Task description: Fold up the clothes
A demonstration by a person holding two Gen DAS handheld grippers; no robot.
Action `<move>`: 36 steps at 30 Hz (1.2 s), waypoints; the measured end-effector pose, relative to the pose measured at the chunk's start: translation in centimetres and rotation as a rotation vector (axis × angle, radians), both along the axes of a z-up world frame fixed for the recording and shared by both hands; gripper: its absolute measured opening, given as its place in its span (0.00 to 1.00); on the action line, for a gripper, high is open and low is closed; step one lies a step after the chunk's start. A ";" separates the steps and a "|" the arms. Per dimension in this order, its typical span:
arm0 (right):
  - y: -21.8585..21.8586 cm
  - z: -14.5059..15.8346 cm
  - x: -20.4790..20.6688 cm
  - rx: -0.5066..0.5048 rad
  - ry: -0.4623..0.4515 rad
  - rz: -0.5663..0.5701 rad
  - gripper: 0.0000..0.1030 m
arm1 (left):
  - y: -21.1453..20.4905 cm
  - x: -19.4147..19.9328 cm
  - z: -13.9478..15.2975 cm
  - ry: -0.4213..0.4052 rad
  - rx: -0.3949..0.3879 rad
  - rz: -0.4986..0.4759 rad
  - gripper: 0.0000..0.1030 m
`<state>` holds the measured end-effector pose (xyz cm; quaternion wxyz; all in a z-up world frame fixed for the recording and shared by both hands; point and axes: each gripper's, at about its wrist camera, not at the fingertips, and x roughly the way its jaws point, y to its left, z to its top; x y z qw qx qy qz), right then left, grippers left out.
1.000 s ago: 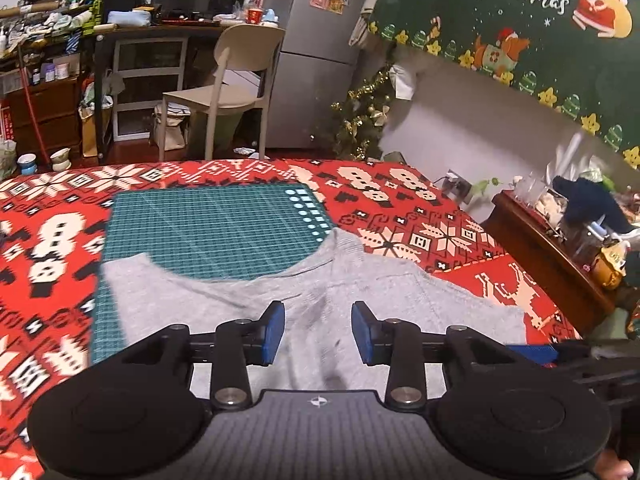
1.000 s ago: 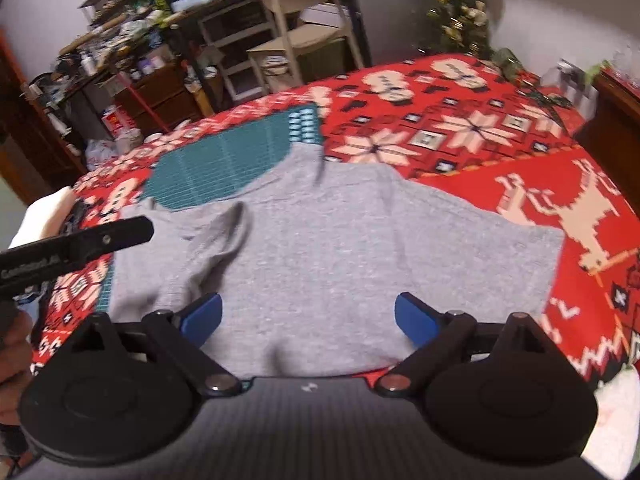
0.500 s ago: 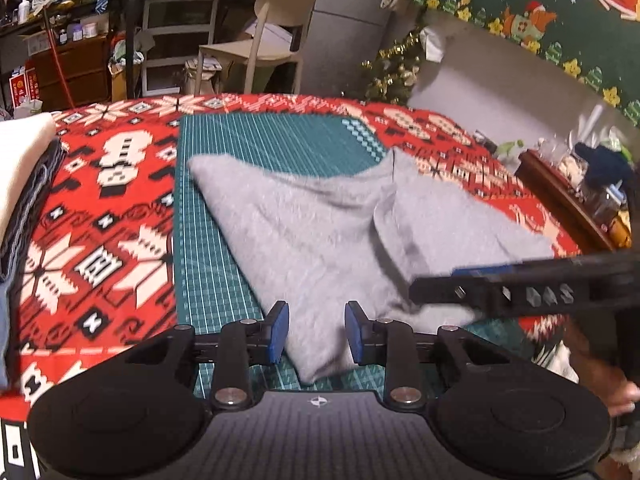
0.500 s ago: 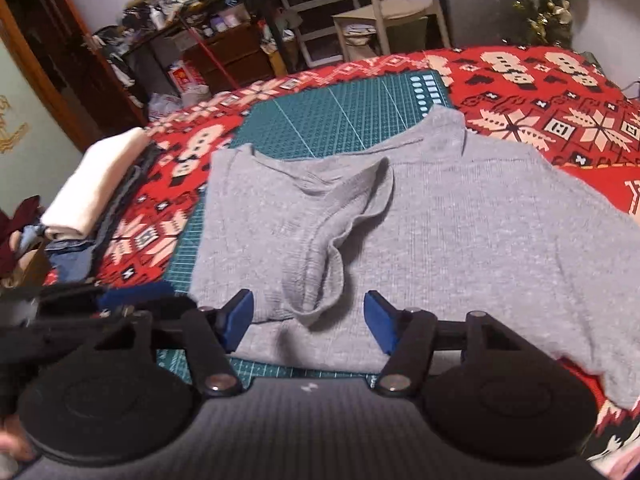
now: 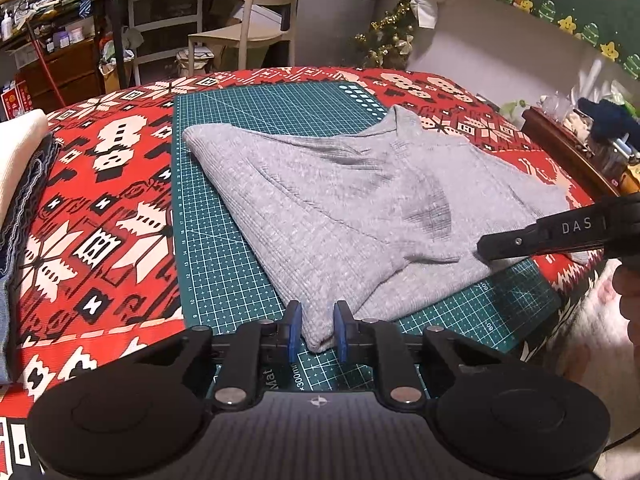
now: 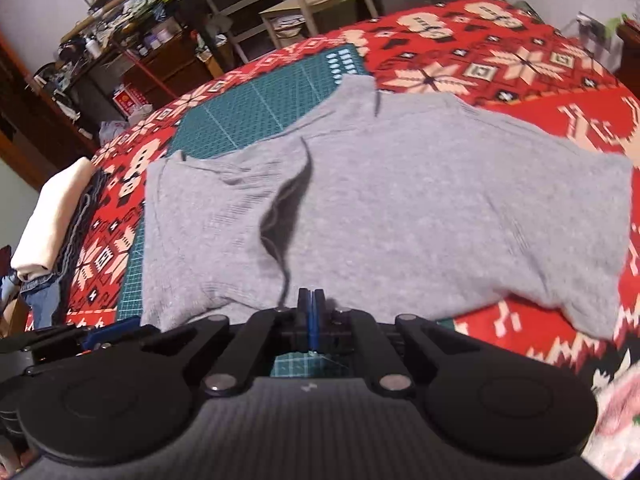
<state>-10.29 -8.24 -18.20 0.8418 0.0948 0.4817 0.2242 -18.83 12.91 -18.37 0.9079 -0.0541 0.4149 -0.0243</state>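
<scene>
Two blue-padded fingers of the left gripper [image 5: 316,331] stand a little apart in the left wrist view, with the near corner of the grey shirt [image 5: 360,208] lying between them; whether the pads actually press the cloth cannot be told. The shirt lies on the green mat [image 5: 216,240], spread from that corner back and to the right, its far right part running off the mat onto the red cloth [image 5: 100,200]. A flap is folded over its middle. The mat's left strip is bare alongside the shirt's left edge, and a bare band of mat also shows along the shirt's near right edge. At the right the right gripper [image 5: 486,250] reaches in sideways, its tip at the shirt's near right edge (a hand [image 5: 630,304] shows just below it). A stack of folded clothes [image 5: 20,168] sits at the far left edge, well apart from the shirt. A chair [image 5: 256,20] stands beyond the table.

In the right wrist view, which is blurred, the right gripper [image 6: 310,312] has its blue pads pressed together at the shirt's [image 6: 420,208] near hem, and it appears to pinch the fabric there. The folded flap gapes dark just ahead of the fingers. The shirt's right end lies over the red cloth [image 6: 540,76], with open patterned cloth beyond it. Bare mat [image 6: 248,116] shows past the far edge. The left gripper [image 6: 96,334] sits low at the left, by the shirt's near left corner, and the stack [image 6: 52,224] lies further left.
</scene>
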 end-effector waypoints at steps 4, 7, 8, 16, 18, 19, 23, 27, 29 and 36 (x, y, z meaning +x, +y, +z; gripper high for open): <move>0.3 -0.2 0.2 0.026 0.003 0.018 0.11 | -0.2 -0.3 0.5 -0.017 0.008 -0.008 0.16; 0.6 -0.3 0.4 0.046 0.006 0.031 0.22 | -0.7 -0.6 0.9 -0.031 0.019 -0.034 0.16; 0.7 -0.4 0.5 0.053 0.007 0.035 0.23 | -0.9 -0.6 0.8 -0.030 0.028 -0.041 0.16; 2.5 -0.2 -0.2 -0.002 -0.035 0.086 0.00 | -1.1 -0.4 0.0 -0.014 0.091 -0.041 0.05; 2.3 0.5 -0.9 -0.010 -0.047 0.091 0.00 | -0.6 -0.6 0.2 -0.013 0.071 -0.031 0.05; 2.1 0.8 -1.2 -0.005 -0.048 0.091 0.00 | -0.3 -0.7 0.3 -0.013 0.065 -0.029 0.05; 1.1 1.2 -1.6 0.014 -0.040 0.079 0.00 | 0.1 -1.0 0.2 -0.001 0.048 -0.041 0.05; 1.3 -0.2 -1.1 -0.020 0.004 0.078 0.00 | -0.5 -1.0 -0.1 0.009 0.077 -0.065 0.05; 1.2 -0.5 -1.2 -0.018 0.009 0.083 0.01 | -0.3 -1.0 0.0 0.020 0.060 -0.064 0.07; -0.6 0.9 -0.7 -0.017 -0.030 0.057 0.09 | 1.3 -1.5 1.4 -0.009 -0.002 -0.020 0.18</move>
